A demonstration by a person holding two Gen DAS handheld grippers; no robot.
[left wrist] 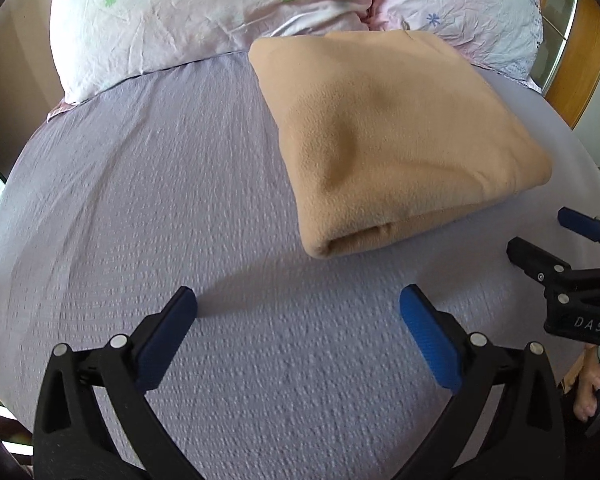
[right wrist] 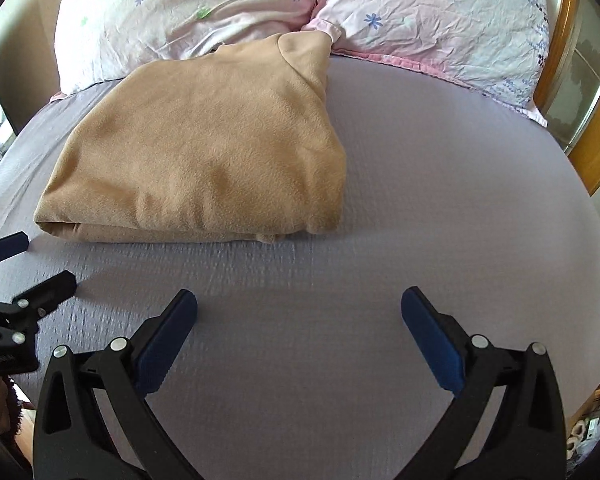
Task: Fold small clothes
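The folded tan fleece garment (right wrist: 204,144) lies ahead-left of the right gripper (right wrist: 299,308) (nearer), ahead-right of the left gripper (left wrist: 298,306); both gape wide, empty

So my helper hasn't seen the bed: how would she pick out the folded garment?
On the lavender bed sheet, look just below the two floral pillows. There lies the tan fleece garment, folded into a thick bundle. It is the only plain tan thing there, with no print.

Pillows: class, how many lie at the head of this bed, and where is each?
2. One pillow lies behind the folded tan garment; the other pillow lies to its right, touching it. More could sit outside the frame.
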